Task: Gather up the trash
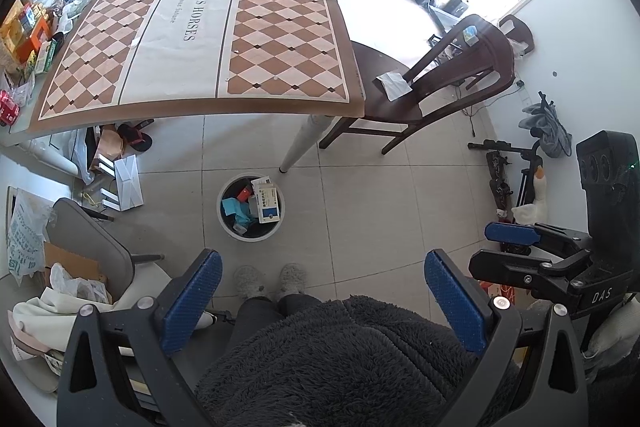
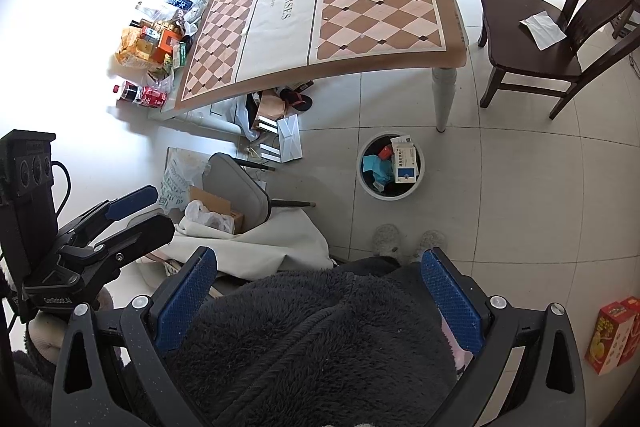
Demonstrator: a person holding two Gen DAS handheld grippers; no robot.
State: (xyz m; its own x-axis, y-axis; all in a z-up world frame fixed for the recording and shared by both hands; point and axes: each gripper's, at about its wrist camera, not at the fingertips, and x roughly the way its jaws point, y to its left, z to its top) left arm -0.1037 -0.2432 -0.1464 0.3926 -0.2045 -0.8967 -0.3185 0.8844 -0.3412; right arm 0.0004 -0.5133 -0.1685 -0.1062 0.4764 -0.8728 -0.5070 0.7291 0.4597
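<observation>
A round white trash bin [image 1: 224, 223] stands on the tiled floor by the table leg, holding boxes and teal scraps; it also shows in the right wrist view [image 2: 366, 187]. My left gripper [image 1: 322, 267] is open and empty, held high above the floor over the person's dark fleece. My right gripper [image 2: 318, 267] is open and empty too, at the same height. The right gripper shows at the right edge of the left wrist view [image 1: 516, 243]. The left gripper shows at the left in the right wrist view [image 2: 144, 207].
A table with a checked cloth [image 1: 208, 27] stands beyond the bin, with packets and a red can [image 2: 154, 97] beside its left edge. A dark wooden chair [image 1: 404, 95] carries a white paper [image 1: 394, 83]. A grey chair [image 2: 236, 187], bags and boxes lie left. A red box [image 2: 614, 335] sits right.
</observation>
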